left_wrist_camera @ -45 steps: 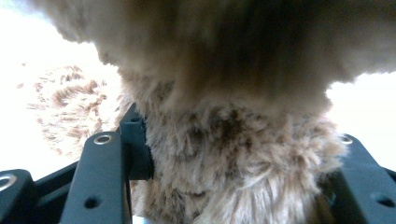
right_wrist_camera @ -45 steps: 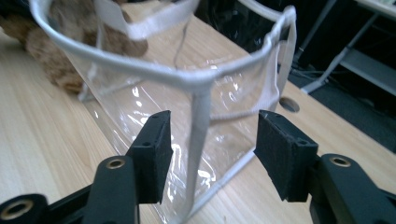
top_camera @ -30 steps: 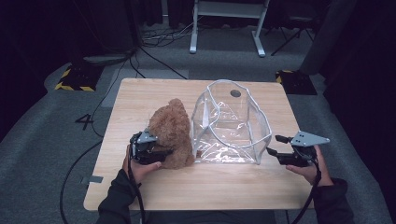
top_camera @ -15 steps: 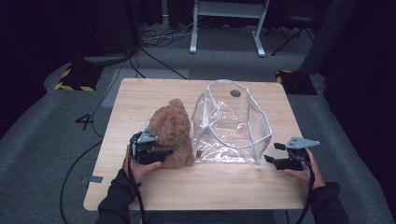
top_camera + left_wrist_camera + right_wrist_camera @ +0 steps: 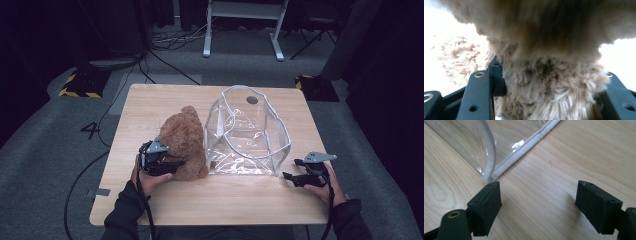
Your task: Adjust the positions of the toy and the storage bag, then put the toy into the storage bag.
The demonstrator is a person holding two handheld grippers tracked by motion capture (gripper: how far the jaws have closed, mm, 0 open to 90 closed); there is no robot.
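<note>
A brown plush toy [image 5: 183, 142] stands on the wooden table [image 5: 150, 105] left of a clear plastic bag [image 5: 248, 132] with white piping. My left gripper [image 5: 172, 164] is shut on the toy's lower left side; in the left gripper view the fur [image 5: 549, 82] fills the space between both jaws. My right gripper [image 5: 289, 175] sits low by the bag's near right corner [image 5: 489, 178], pointing left at it. Its jaws have just been opening and now stand wide with only bare table between them, the corner just beyond one pad [image 5: 487, 207].
The bag stands open at the top, reaching toward the table's far edge. Bare wood [image 5: 225, 200] runs along the near edge between the person's forearms. Beyond the table are grey carpet, black cables [image 5: 165, 65] and a white stand [image 5: 245, 20].
The right gripper has come down and slightly left toward the bag's near right corner, and its jaws have spread wider. The left gripper and the plush toy have stayed still.
</note>
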